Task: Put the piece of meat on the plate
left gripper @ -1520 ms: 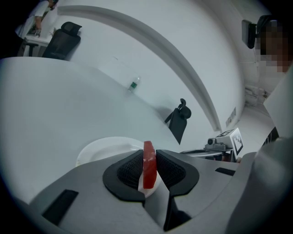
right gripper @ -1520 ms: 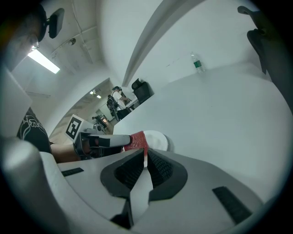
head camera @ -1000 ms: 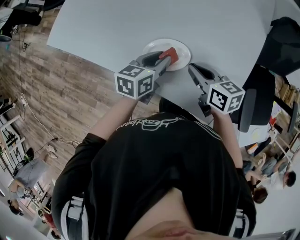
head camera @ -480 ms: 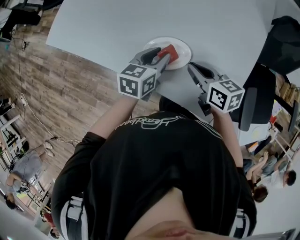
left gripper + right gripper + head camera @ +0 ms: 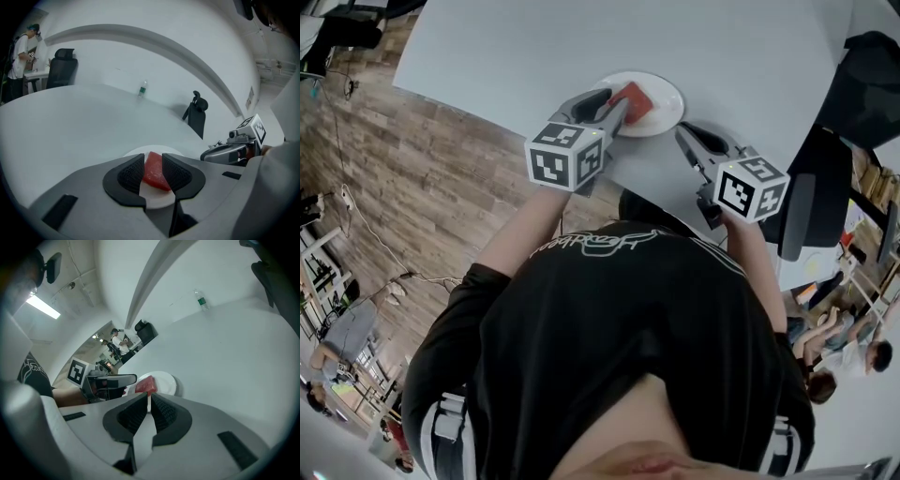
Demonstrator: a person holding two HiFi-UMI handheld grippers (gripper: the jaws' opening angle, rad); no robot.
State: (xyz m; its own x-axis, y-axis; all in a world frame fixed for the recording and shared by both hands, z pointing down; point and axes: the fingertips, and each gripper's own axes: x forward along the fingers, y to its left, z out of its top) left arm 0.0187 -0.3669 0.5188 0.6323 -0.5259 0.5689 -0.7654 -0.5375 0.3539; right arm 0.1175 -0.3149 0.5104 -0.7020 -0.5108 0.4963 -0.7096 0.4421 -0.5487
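The red piece of meat (image 5: 634, 101) lies on the white plate (image 5: 664, 92) near the table's front edge. My left gripper (image 5: 617, 106) reaches over the plate's near rim. In the left gripper view the meat (image 5: 154, 171) sits between the two black pads, resting on the plate (image 5: 158, 199), with a sliver of white showing beside the left pad. The jaws have just been closing a little around it without pressing on it. My right gripper (image 5: 682, 134) hangs to the right of the plate, shut and empty; its view shows meat (image 5: 146, 384) and plate (image 5: 165, 380) ahead.
The grey table (image 5: 581, 37) stretches far beyond the plate. A small bottle (image 5: 142, 88) stands at its far side, with black office chairs (image 5: 197, 112) behind. Wood floor (image 5: 412, 178) lies left of the table. A dark chair (image 5: 825, 178) stands at my right.
The left gripper's jaws have spread off the meat, which now lies flat on the plate. That gripper has shifted a little to the left. The right gripper has stayed still.
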